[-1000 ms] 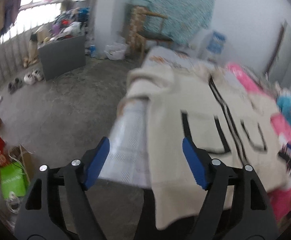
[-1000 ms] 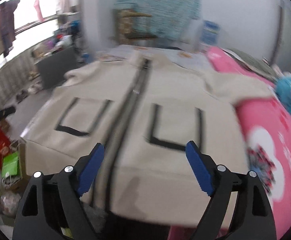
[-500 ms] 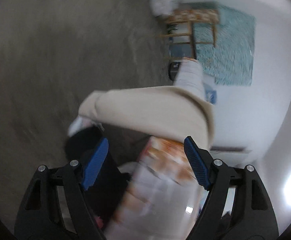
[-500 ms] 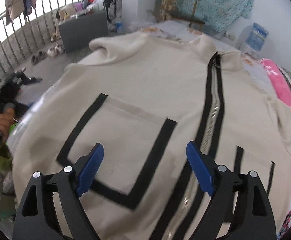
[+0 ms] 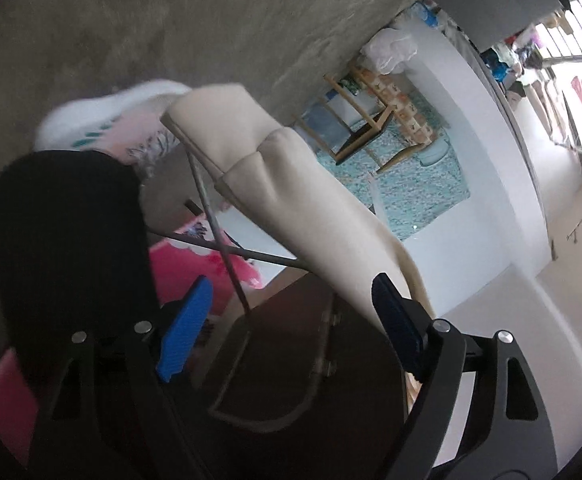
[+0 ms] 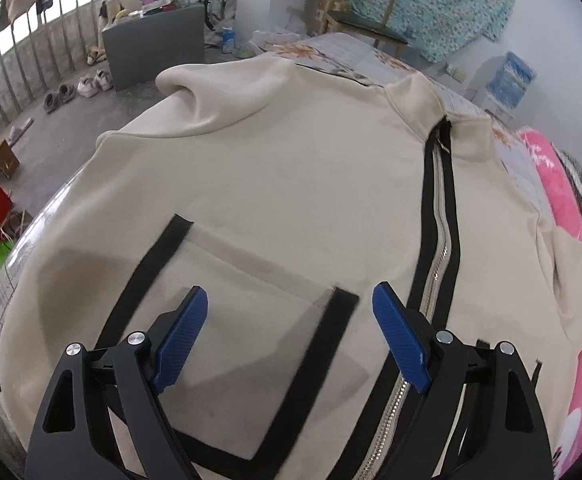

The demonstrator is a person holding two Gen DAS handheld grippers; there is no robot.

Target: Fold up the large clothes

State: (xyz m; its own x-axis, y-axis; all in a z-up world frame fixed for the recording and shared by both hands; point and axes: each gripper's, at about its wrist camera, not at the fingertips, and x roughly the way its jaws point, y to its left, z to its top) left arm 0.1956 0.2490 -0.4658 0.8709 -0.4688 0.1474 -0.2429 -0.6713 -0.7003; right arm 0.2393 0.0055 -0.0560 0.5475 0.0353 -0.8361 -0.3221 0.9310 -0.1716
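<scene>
Jacket (image 6: 291, 184), cream with black trim, lies zipped and front-up, spread flat over the bed (image 6: 343, 56); its collar is toward the far end and one sleeve (image 5: 291, 184) hangs off the bed's side edge. My right gripper (image 6: 289, 336) hovers above the lower pocket, fingers spread wide, nothing between them. My left gripper (image 5: 291, 320) is rolled over beside the hanging sleeve; its jaws have just been opening, and the cloth sits by one pad, not pinched.
</scene>
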